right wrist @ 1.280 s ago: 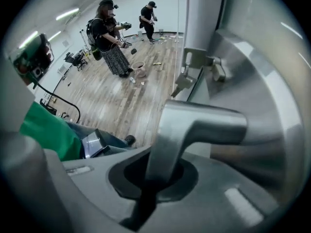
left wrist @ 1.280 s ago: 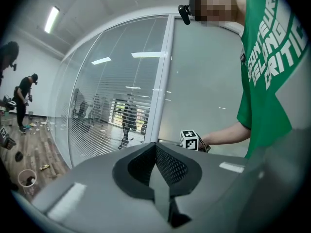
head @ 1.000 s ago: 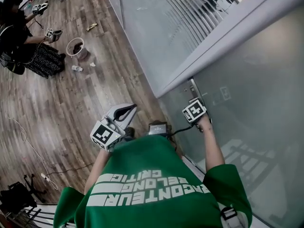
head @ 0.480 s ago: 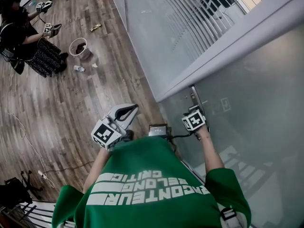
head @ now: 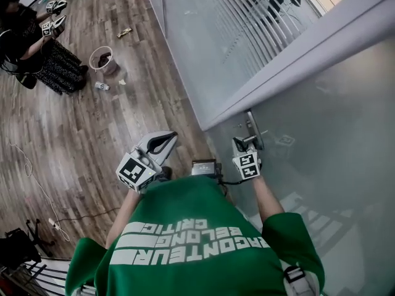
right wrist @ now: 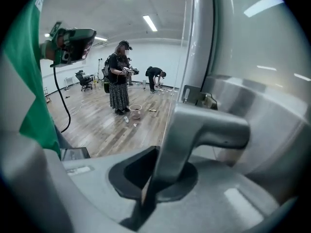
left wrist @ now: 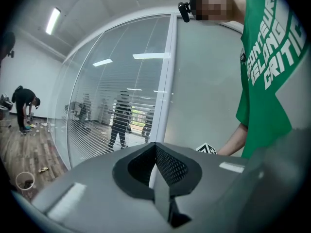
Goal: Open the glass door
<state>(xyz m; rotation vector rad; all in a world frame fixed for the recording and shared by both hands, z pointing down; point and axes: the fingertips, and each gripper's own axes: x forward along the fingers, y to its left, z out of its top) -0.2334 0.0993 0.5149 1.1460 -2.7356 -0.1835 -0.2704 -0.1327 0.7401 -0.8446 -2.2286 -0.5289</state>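
Right gripper view: the door handle [right wrist: 209, 130] is being pinched between the right gripper's [right wrist: 148, 184] jaws, the left gripper's [left wrist: 156, 174] being shut on nothing; slippage off smooth metal is being risked.

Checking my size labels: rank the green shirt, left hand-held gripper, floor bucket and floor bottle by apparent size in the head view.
1. green shirt
2. left hand-held gripper
3. bucket
4. bottle
Nearness to the camera enlarges the gripper.

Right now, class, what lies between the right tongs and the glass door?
The metal door handle: the right tongs are shut on its lever, which is mounted on the glass door. The right gripper view shows it.
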